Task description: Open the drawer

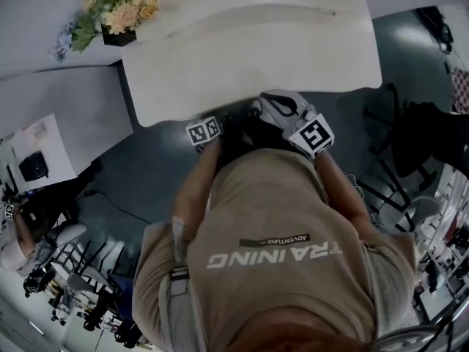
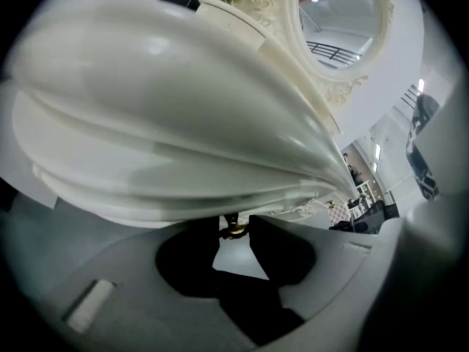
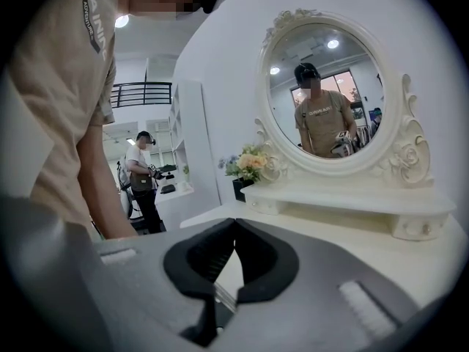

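Note:
A small brass drawer knob (image 2: 234,229) sits just under the curved edge of the white dressing table top (image 2: 168,123). My left gripper (image 2: 236,226) is closed around that knob, one dark pad on each side of it. A strip of the carved white drawer front (image 2: 293,210) shows beside the knob. In the head view the left gripper's marker cube (image 1: 204,132) is at the table's near edge, its jaws hidden below. My right gripper (image 3: 234,224) is shut on nothing, held above the table top (image 3: 410,262) and facing the oval mirror (image 3: 326,94).
A flower pot (image 1: 121,9) stands at the table's back left corner, also seen as flowers (image 3: 249,163) beside the mirror's shelf (image 3: 344,196). The person's torso (image 1: 278,255) fills the space in front of the table. Another person (image 3: 143,178) stands far behind.

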The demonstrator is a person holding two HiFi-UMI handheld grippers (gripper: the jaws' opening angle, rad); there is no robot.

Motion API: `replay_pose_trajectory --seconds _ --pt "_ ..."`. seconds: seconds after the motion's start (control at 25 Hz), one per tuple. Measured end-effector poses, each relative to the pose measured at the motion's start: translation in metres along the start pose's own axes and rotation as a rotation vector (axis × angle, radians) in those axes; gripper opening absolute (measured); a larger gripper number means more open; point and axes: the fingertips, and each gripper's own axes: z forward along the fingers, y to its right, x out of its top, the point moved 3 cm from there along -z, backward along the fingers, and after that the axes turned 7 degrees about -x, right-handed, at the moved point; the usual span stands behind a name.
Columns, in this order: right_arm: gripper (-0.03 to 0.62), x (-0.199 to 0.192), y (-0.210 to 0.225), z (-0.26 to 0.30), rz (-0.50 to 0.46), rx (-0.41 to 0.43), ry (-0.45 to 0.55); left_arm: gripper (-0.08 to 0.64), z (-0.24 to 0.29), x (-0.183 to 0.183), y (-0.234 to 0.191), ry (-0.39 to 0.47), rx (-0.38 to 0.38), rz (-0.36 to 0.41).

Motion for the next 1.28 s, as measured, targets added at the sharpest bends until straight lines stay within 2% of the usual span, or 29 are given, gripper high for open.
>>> replay_pose_trajectory --seconds 0.4,0.64,0.96,1.28 --pt "0.003 -0.009 -0.001 0.01 0.002 0.102 0.013 0.135 -0.007 -0.023 0.002 -0.016 0.033 0.004" --pt "0.003 -0.013 -0.013 0.009 0.003 0.114 0.034 0.135 -0.015 -0.043 0.004 -0.043 0.037 0.021" --pt "0.003 -0.005 -0.049 -0.007 -0.027 0.066 0.015 0.135 -0.03 -0.074 0.009 -0.078 -0.006 0.022" --pt "0.003 -0.001 -0.086 -0.038 -0.066 -0.05 -0.012 0.133 -0.043 -0.092 0.006 -0.095 -0.055 0.026"
